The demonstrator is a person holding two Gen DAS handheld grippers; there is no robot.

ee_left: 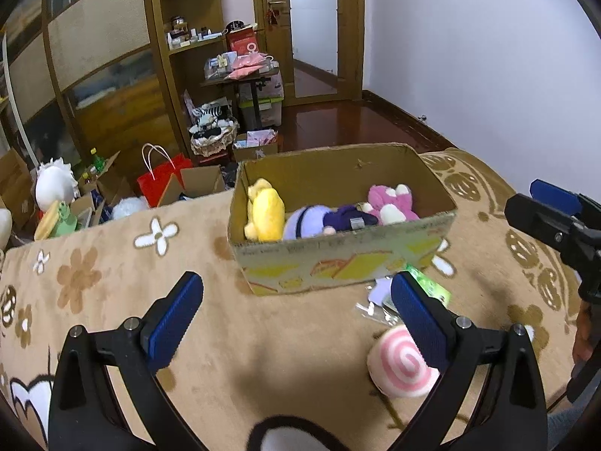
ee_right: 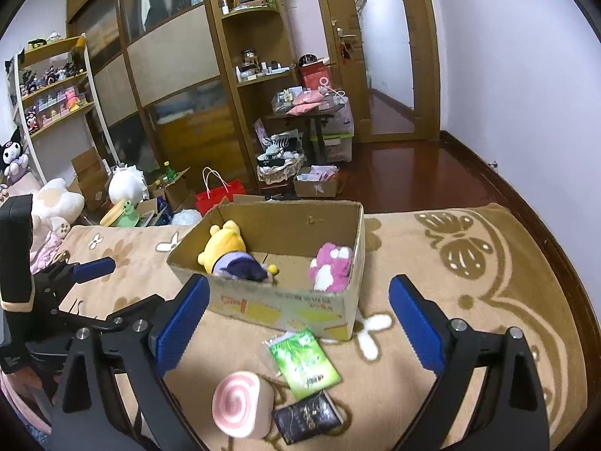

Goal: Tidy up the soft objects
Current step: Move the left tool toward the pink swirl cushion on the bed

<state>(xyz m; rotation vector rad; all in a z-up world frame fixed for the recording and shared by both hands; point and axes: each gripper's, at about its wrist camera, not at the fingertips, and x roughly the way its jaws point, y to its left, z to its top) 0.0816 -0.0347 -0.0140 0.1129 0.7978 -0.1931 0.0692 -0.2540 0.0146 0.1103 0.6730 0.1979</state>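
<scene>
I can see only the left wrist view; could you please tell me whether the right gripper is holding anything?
Observer: No. The right gripper is open, with nothing between its fingers.
Operator: Thank you. Is anything lying by the pink swirl plush that I cannot make out?
Observer: Yes. A dark packet lies beside it, just below the green packet.
Operator: And is there room left in the cardboard box?
Observer: Bare floor shows inside it, between the purple-clad doll and the pink plush.
</scene>
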